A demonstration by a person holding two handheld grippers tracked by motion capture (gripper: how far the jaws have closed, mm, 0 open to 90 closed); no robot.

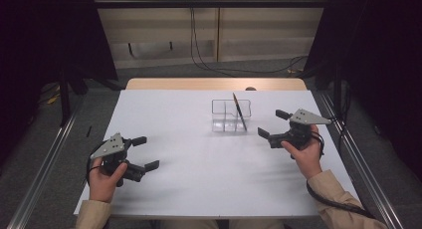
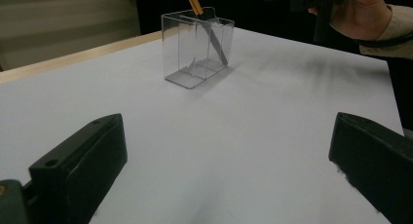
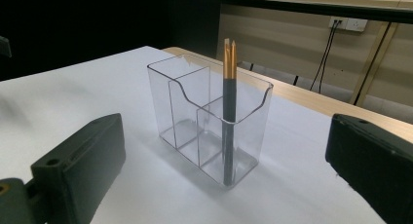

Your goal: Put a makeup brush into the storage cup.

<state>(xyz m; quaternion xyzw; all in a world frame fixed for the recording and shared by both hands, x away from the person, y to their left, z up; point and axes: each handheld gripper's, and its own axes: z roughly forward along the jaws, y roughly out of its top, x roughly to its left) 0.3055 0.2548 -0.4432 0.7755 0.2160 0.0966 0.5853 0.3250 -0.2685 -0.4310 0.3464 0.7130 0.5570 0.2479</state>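
Observation:
A clear plastic organizer point(image 1: 230, 115) point(image 2: 197, 47) point(image 3: 209, 117) with several compartments stands upright on the white table top point(image 1: 199, 159), right of centre. Two dark pens with gold ends point(image 1: 239, 111) point(image 3: 229, 112) point(image 2: 207, 24) lean in its right-hand compartment. My right gripper point(image 1: 272, 123) point(image 3: 224, 185) is open, just right of the organizer, jaws pointing at it with nothing between them. My left gripper point(image 1: 147, 152) point(image 2: 226, 170) is open at the table's front left, far from the organizer, jaws empty.
The white sheet covers a wooden table whose far edge point(image 1: 214, 83) shows behind it. Metal rails point(image 1: 40, 174) run along both sides on the floor. Cables point(image 1: 209, 64) hang at the back wall. A wide bare stretch of sheet lies between the two grippers.

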